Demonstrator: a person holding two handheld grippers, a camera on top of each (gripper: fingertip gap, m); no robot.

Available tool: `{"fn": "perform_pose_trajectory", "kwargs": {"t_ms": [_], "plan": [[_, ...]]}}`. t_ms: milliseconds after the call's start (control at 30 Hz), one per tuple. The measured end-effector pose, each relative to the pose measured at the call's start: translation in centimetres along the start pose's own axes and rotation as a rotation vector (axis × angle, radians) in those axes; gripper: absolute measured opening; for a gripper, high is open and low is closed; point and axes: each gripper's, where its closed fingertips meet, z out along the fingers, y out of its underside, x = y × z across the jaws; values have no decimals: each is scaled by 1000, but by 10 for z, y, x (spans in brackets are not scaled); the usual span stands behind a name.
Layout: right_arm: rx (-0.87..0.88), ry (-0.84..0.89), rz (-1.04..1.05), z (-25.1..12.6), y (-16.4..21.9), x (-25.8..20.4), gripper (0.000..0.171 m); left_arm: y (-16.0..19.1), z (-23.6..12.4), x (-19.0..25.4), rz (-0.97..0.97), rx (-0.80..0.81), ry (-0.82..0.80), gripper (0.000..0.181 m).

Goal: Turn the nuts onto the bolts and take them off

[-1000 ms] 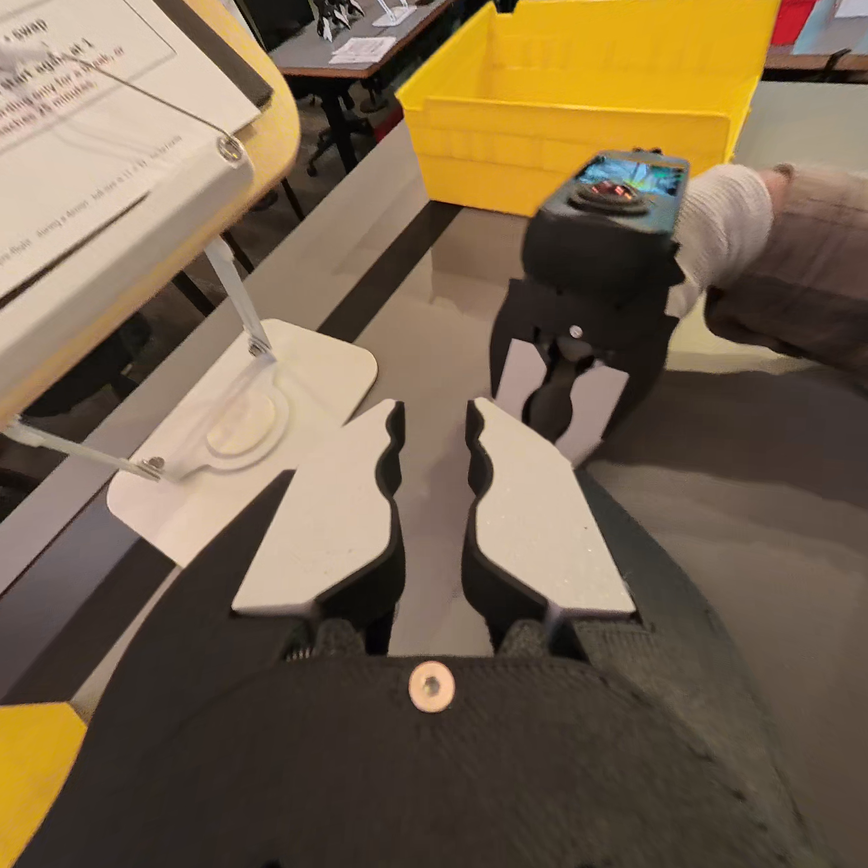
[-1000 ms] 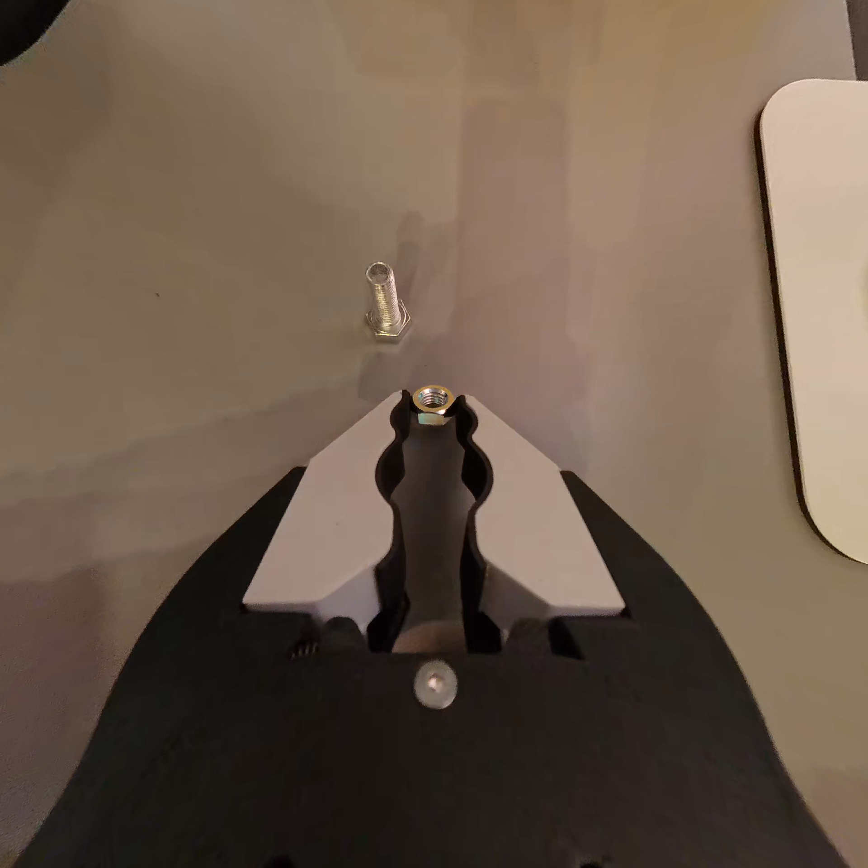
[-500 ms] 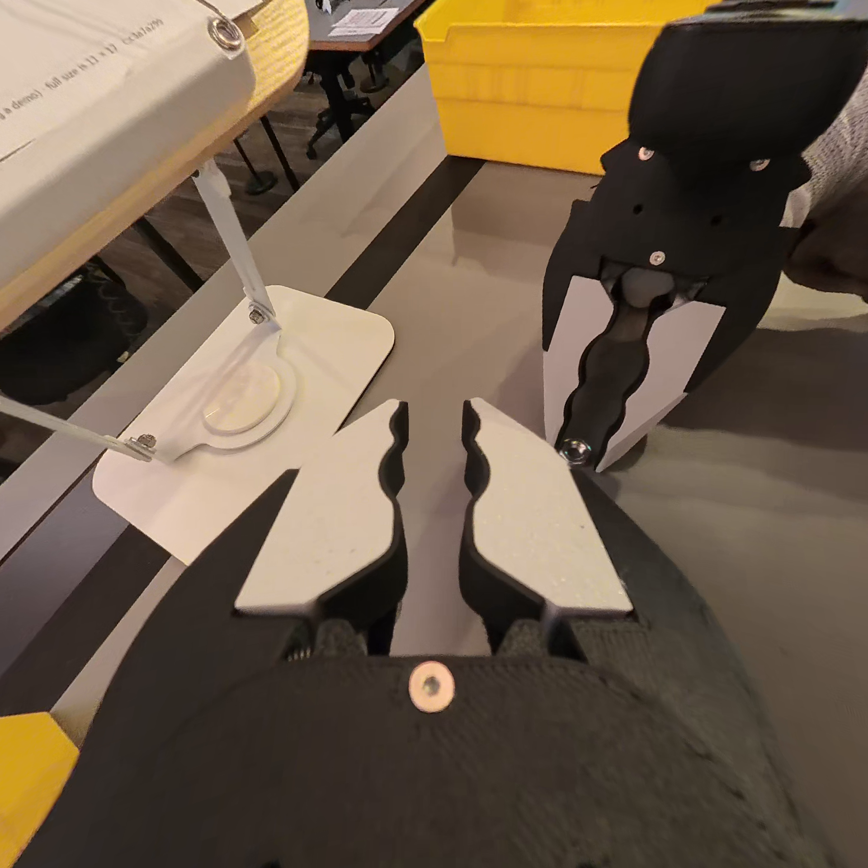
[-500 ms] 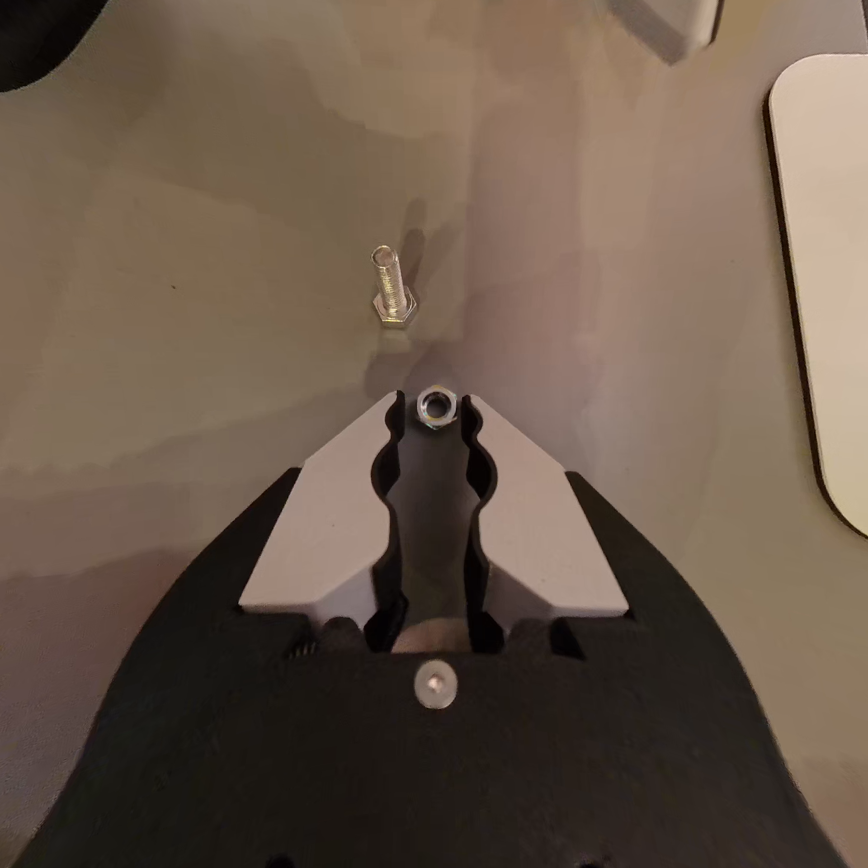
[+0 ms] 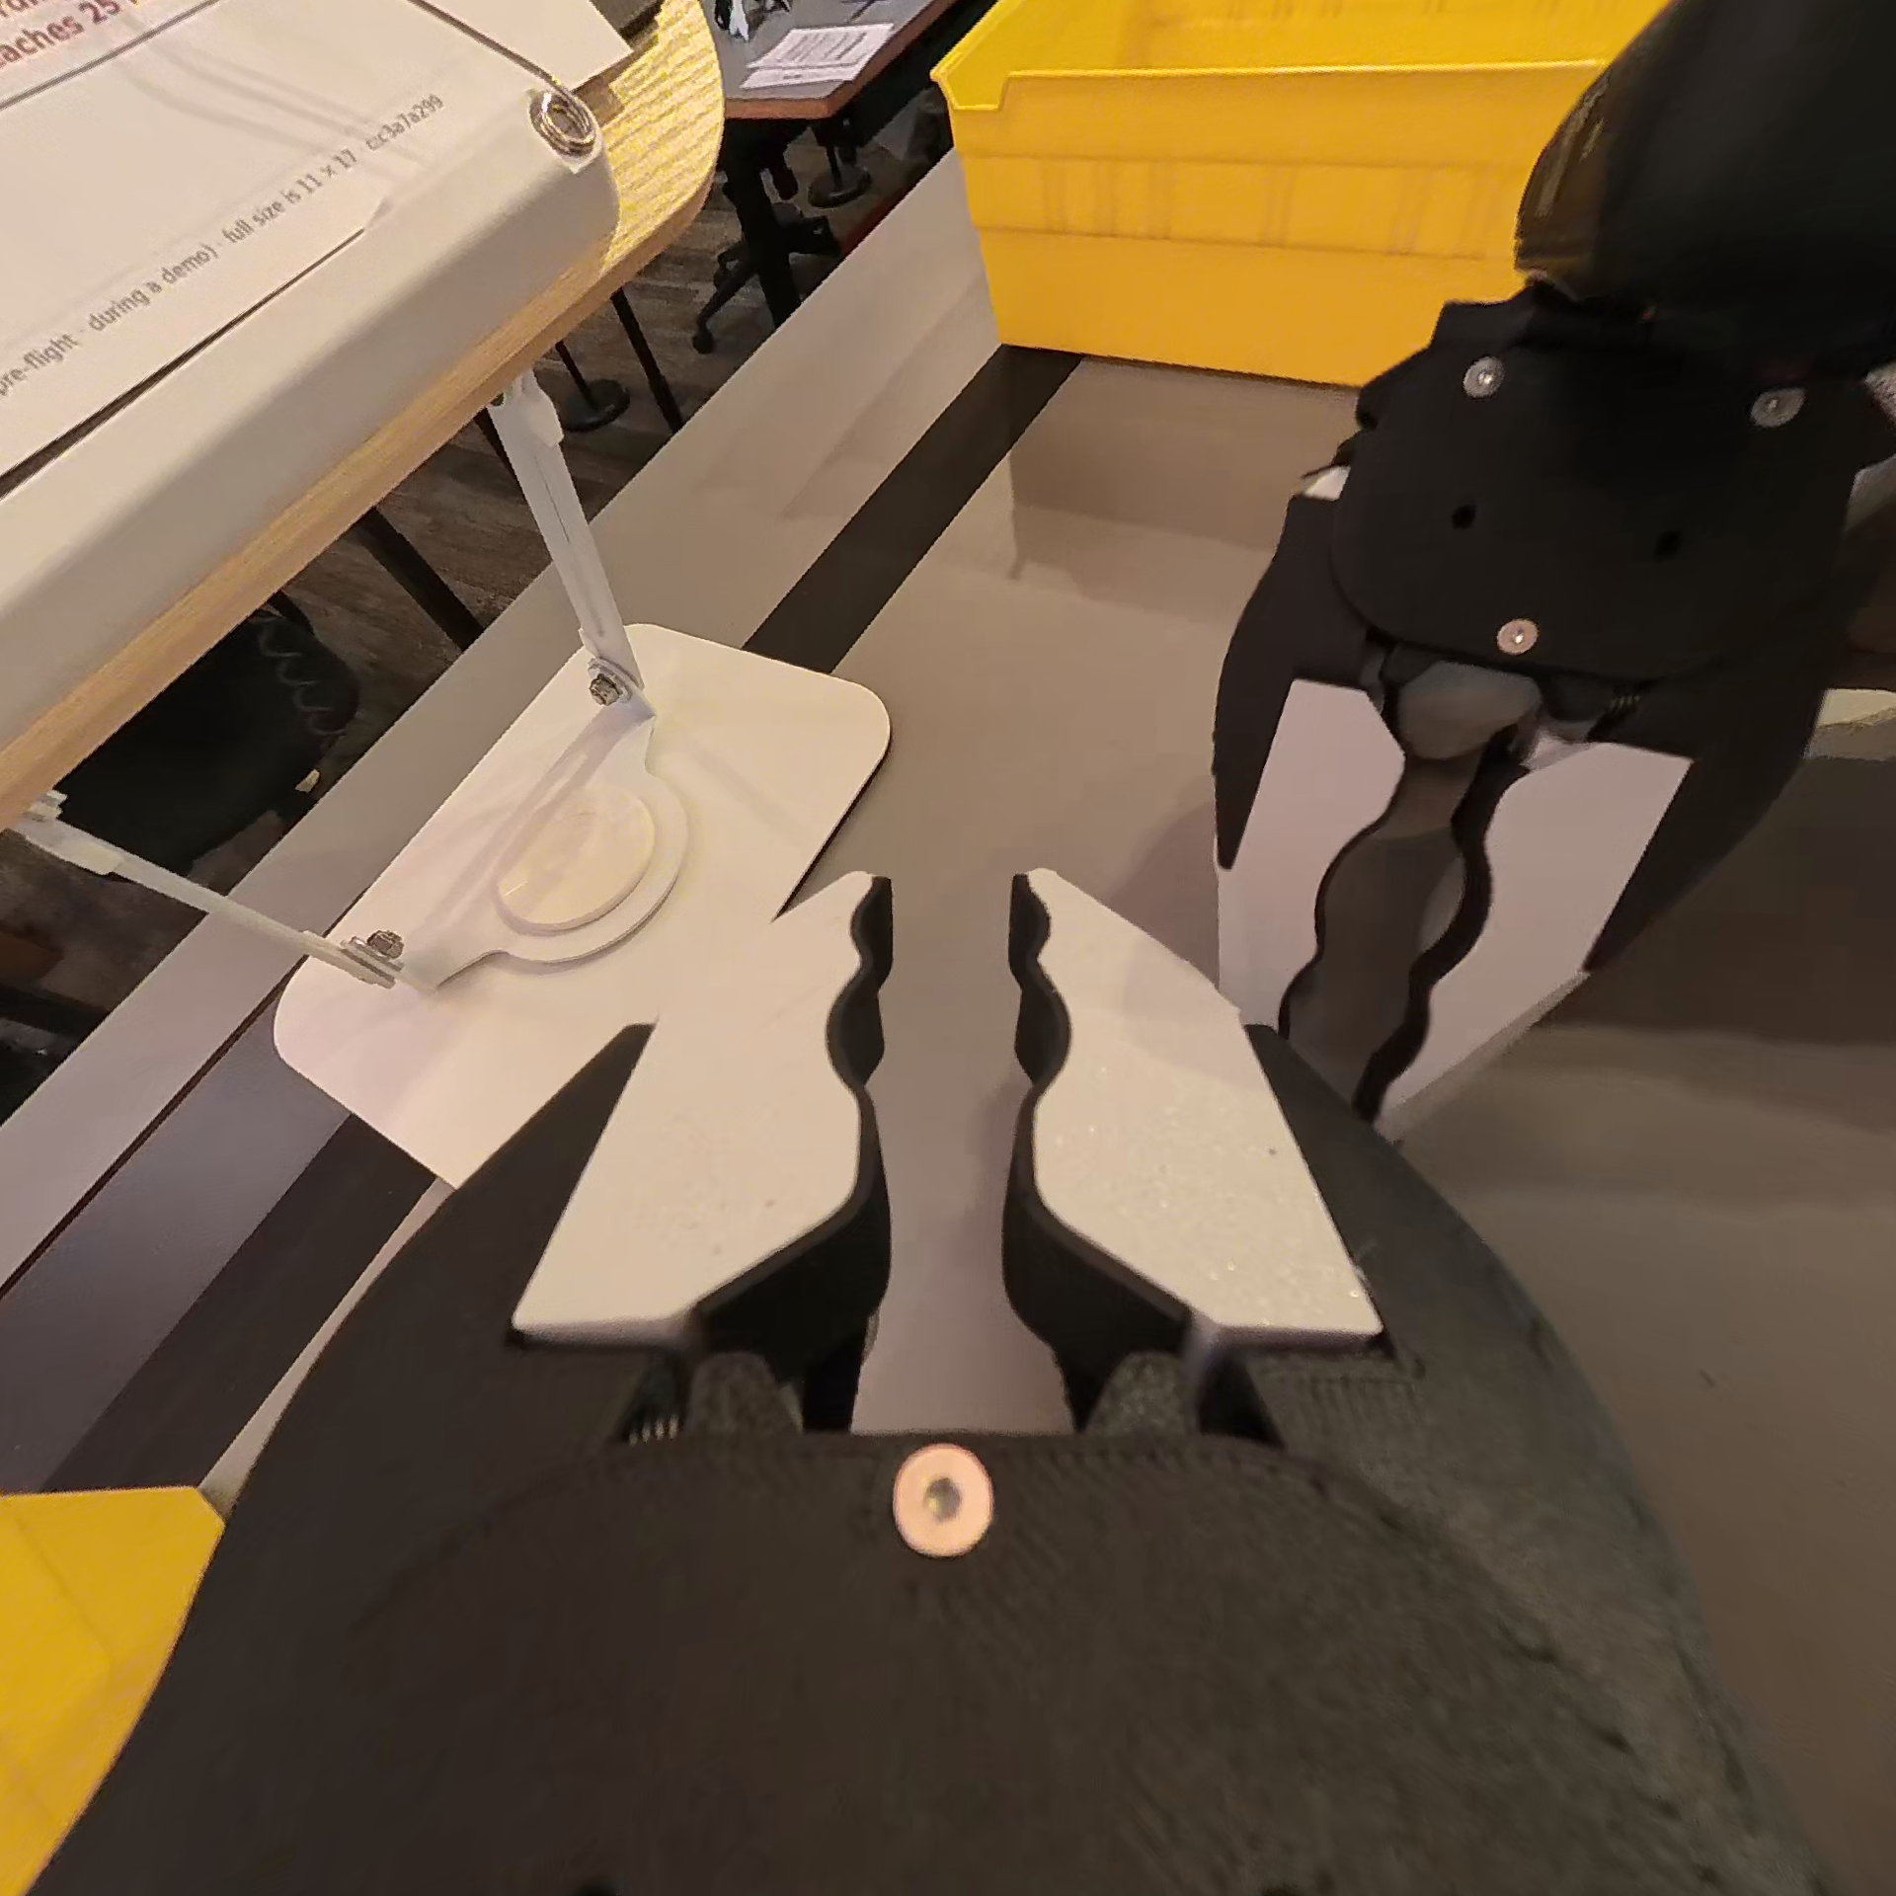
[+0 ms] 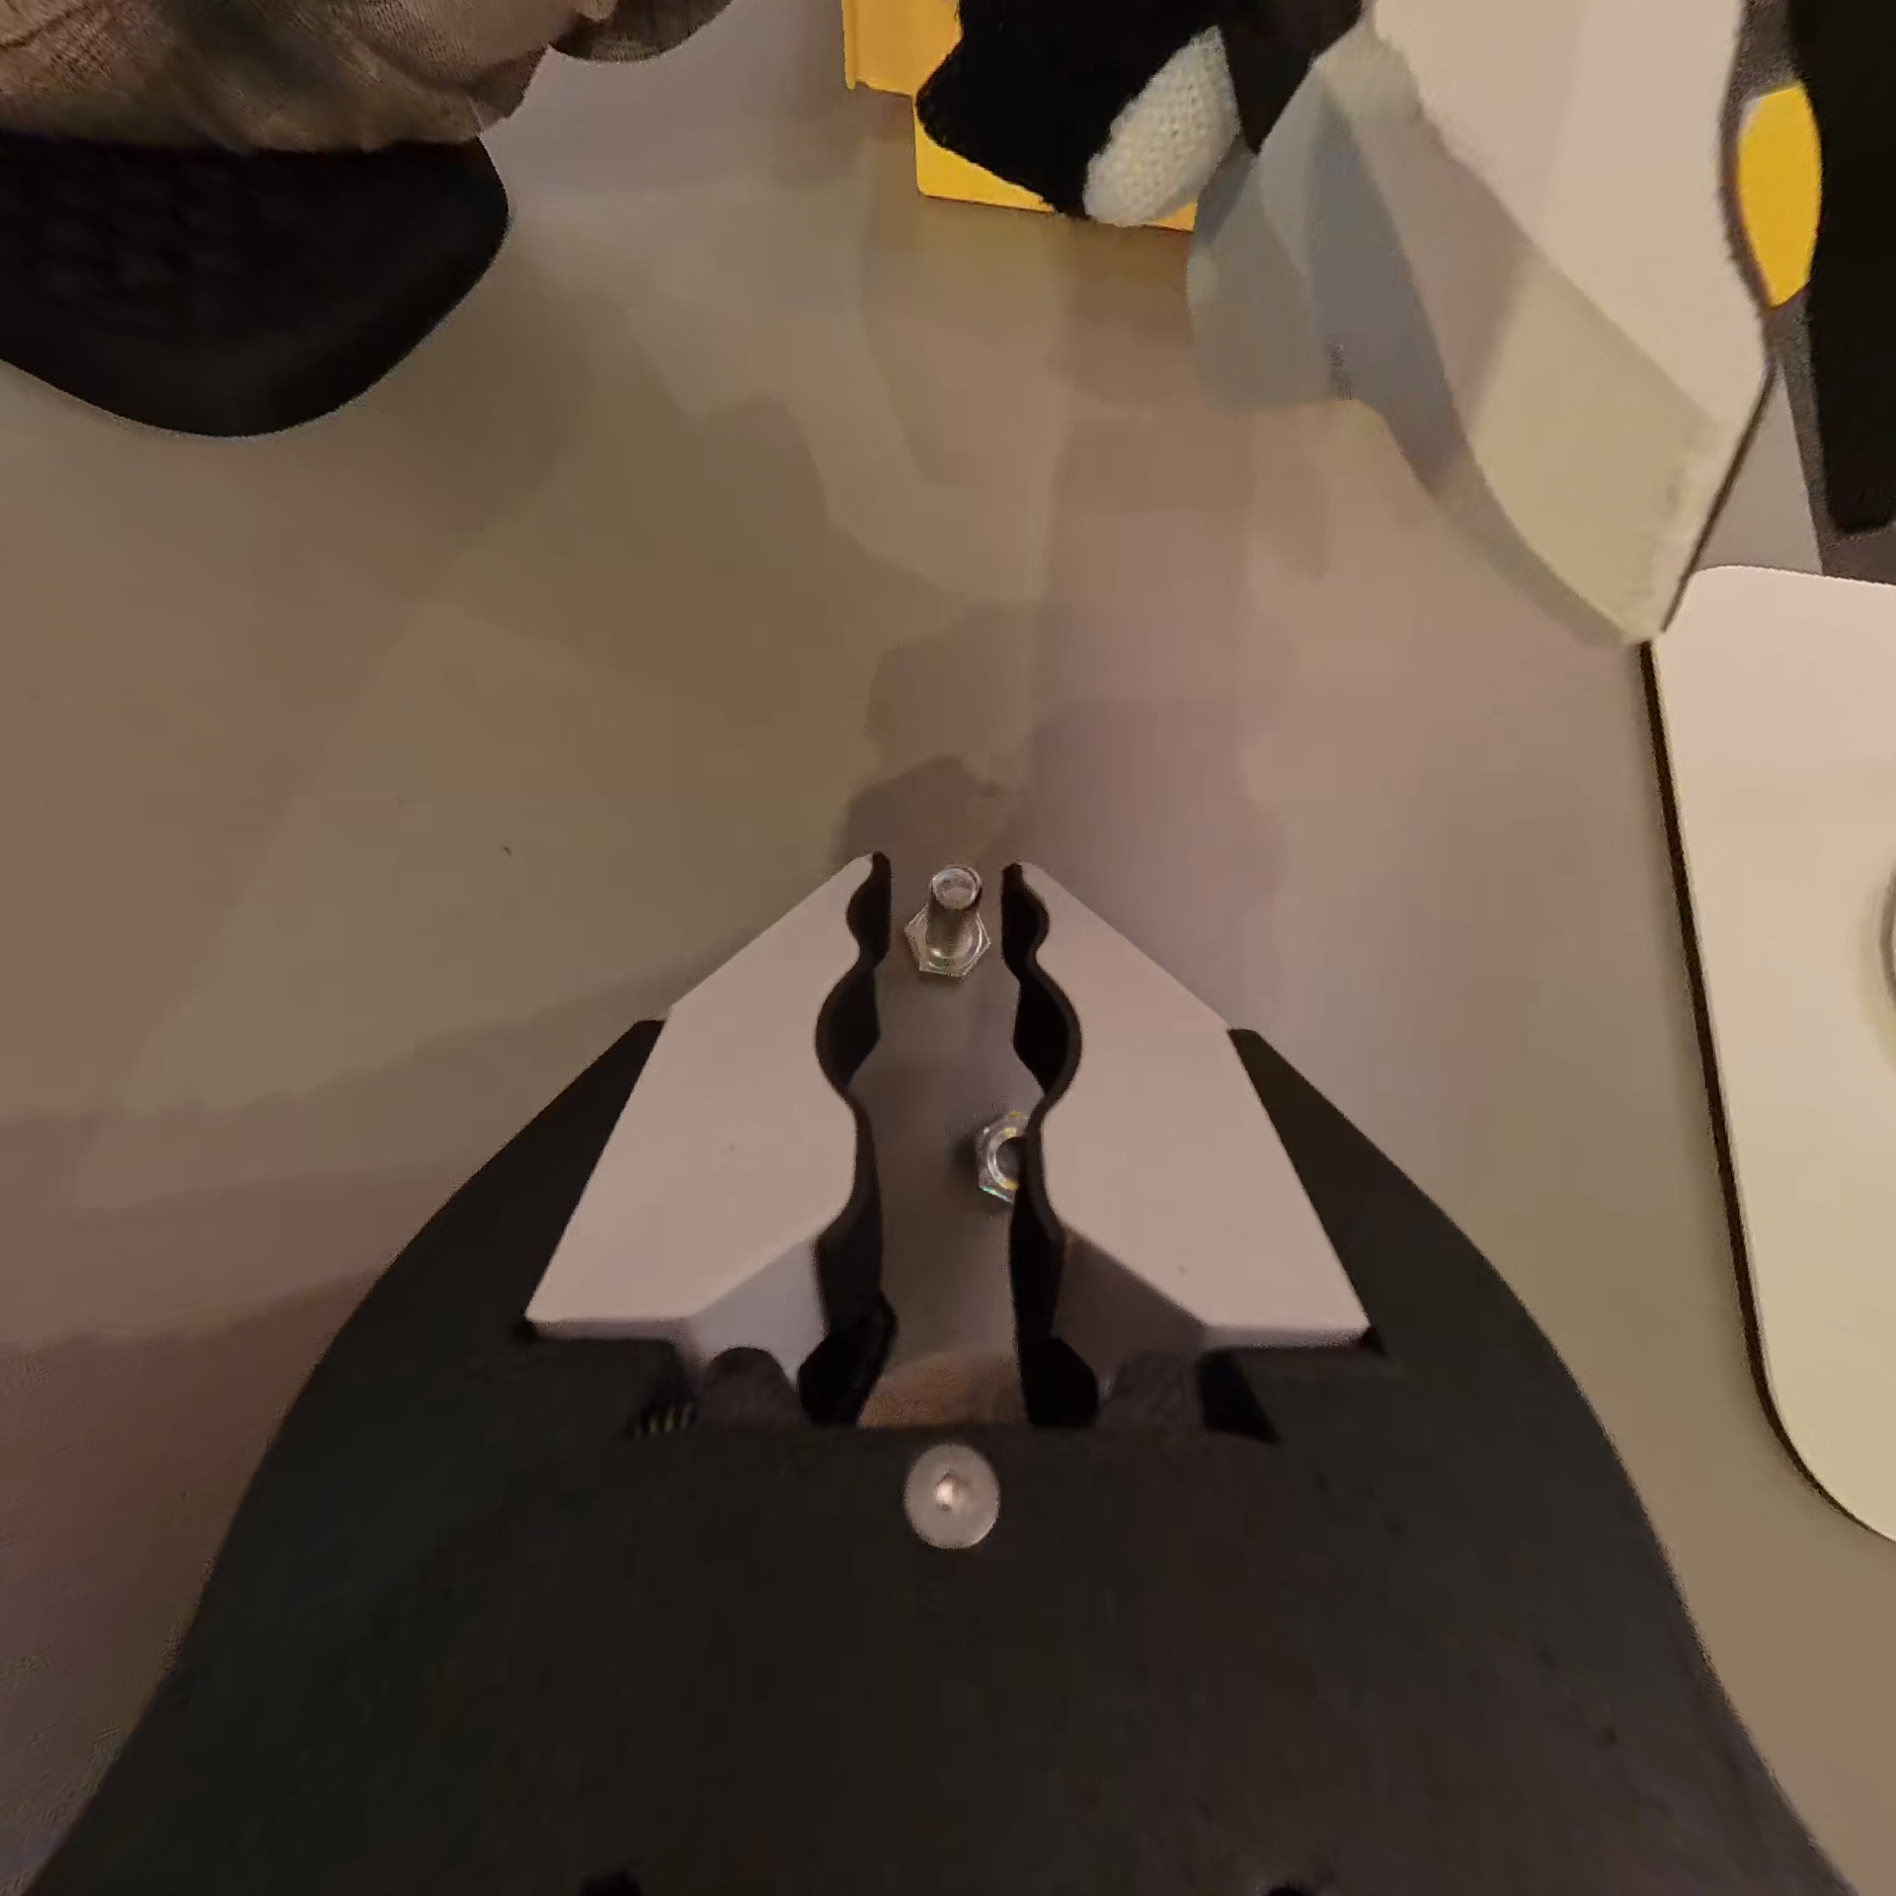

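Observation:
In the right wrist view a silver bolt (image 6: 946, 923) stands on its head on the grey table (image 6: 410, 821), between the tips of my open right gripper (image 6: 944, 872). A silver nut (image 6: 997, 1170) lies loose on the table farther back between the fingers, close to the right finger (image 6: 1149, 1159). In the left wrist view my left gripper (image 5: 949, 898) is open and empty above the table. The right gripper (image 5: 1344, 1057) points down just to its right, its tips partly hidden. The bolt and nut do not show in that view.
A yellow bin (image 5: 1231, 205) stands at the back. A white stand base (image 5: 739, 780) sits on the left and carries a tilted board with papers (image 5: 257, 205); the base also shows in the right wrist view (image 6: 1795, 923). The table edge runs along the left. A sleeve (image 6: 205, 257) lies at top left.
My right gripper has opened and let go of the nut, which now lies on the table. The gripper has moved forward so the bolt stands between its tips. The left gripper came closer.

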Motion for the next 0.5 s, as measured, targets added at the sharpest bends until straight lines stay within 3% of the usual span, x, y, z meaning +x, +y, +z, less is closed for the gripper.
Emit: {"fn": "perform_pose_trajectory", "kwargs": {"t_ms": [67,267,500], "plan": [[-20,11,-3,3,3,2,8,0,0,1,1,1,3,22],[2,15,4,0,3,5,7,-2,-1,3,0,16,21,25],[122,119,23,-43,-15,23,7,-7,7,21,48,74,73,52]]}}
